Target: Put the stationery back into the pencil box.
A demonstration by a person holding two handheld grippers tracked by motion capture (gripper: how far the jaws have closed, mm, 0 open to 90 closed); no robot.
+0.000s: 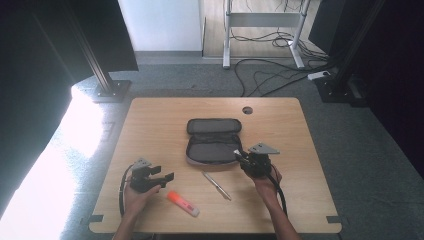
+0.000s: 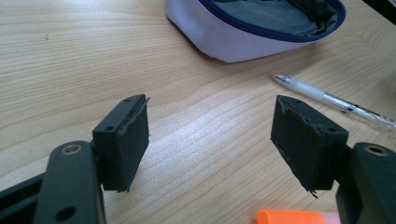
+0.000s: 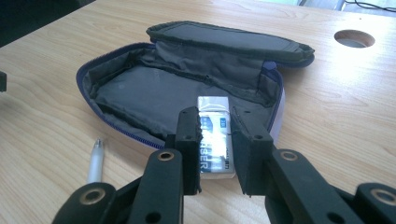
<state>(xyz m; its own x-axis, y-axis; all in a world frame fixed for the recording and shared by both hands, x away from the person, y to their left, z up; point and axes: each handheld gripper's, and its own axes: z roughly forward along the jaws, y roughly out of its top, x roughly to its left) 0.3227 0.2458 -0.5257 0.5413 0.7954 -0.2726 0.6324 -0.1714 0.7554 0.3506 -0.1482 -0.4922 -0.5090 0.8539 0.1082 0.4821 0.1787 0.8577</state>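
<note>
Holding the eraser [image 3: 215,140] in my right gripper [image 3: 215,140], clenched on it at the open pencil case's [image 3: 140,93] near rim; my left gripper [image 2: 210,135] gapes, released, over the desk [image 2: 70,70] near the pen [image 2: 327,98].

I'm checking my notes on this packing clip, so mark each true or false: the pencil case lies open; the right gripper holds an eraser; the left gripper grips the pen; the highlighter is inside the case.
1. The pencil case lies open: true.
2. The right gripper holds an eraser: true.
3. The left gripper grips the pen: false; its jaws stand open on nothing, the pen lying on the table.
4. The orange highlighter is inside the case: false; it lies on the table near the left gripper.
</note>
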